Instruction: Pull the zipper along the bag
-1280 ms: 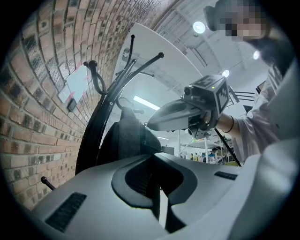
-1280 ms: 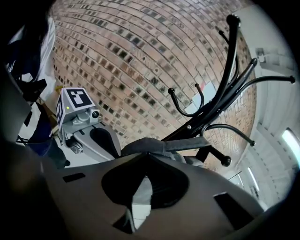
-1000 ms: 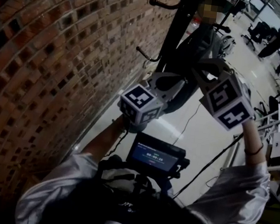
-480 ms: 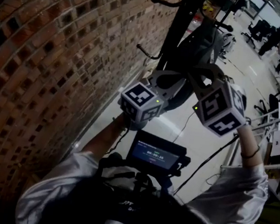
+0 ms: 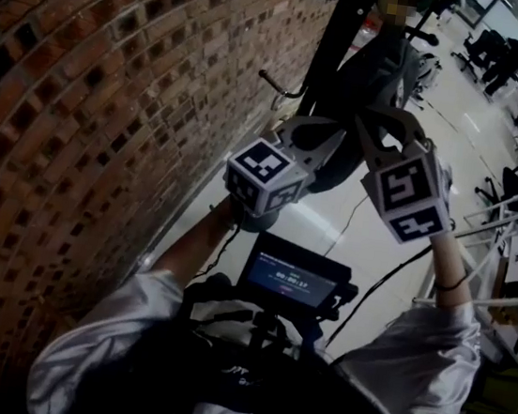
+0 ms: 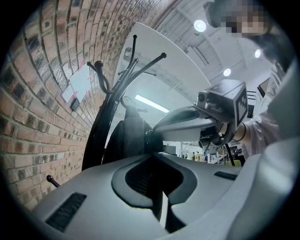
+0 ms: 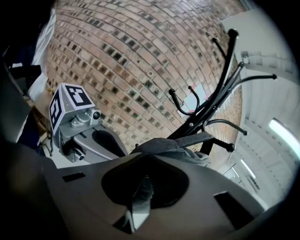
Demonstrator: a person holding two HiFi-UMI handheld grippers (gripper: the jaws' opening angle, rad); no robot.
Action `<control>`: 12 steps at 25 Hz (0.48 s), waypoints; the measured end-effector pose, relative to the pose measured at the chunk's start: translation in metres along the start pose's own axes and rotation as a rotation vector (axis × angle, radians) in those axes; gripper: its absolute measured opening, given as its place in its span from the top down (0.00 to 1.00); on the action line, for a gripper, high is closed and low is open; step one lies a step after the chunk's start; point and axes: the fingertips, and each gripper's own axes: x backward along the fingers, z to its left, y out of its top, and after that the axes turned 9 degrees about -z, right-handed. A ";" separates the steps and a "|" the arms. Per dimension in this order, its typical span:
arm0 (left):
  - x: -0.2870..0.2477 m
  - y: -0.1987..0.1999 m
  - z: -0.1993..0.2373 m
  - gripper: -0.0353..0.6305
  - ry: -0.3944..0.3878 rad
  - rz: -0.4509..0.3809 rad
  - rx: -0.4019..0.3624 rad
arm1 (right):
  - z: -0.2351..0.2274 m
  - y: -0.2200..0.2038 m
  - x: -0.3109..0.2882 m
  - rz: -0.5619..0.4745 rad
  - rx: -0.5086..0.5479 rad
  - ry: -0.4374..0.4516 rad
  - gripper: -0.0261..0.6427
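A dark grey bag (image 5: 372, 69) hangs from a black coat rack (image 5: 331, 31) beside the brick wall. My left gripper (image 5: 340, 149) reaches up to the bag's lower left side. Its jaws stand shut on a fold of the bag (image 6: 129, 136). My right gripper (image 5: 362, 120) comes in from the right. It is shut at the bag's top seam (image 7: 173, 145), pinching what sits where the zipper pull would be. The jaws hide most of it. In the left gripper view the right gripper (image 6: 157, 133) meets the bag just beyond my left gripper (image 6: 149, 149).
The brick wall (image 5: 114, 88) runs close along the left. The rack's hooks (image 7: 187, 101) stick out above and beside the bag. A camera rig with a lit screen (image 5: 292, 281) sits at my chest. Office chairs and people (image 5: 506, 59) are far off on the pale floor.
My right gripper has shifted a little to the left, closer to the left gripper. The left gripper has stayed on the bag.
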 end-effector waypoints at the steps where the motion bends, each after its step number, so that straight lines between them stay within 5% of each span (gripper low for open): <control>1: 0.002 -0.001 0.000 0.94 0.004 0.008 0.006 | -0.001 0.001 0.001 -0.022 -0.052 -0.013 0.95; 12: 0.054 -0.027 -0.003 0.94 0.042 0.092 0.064 | 0.028 -0.043 0.054 -0.164 -0.650 -0.110 0.95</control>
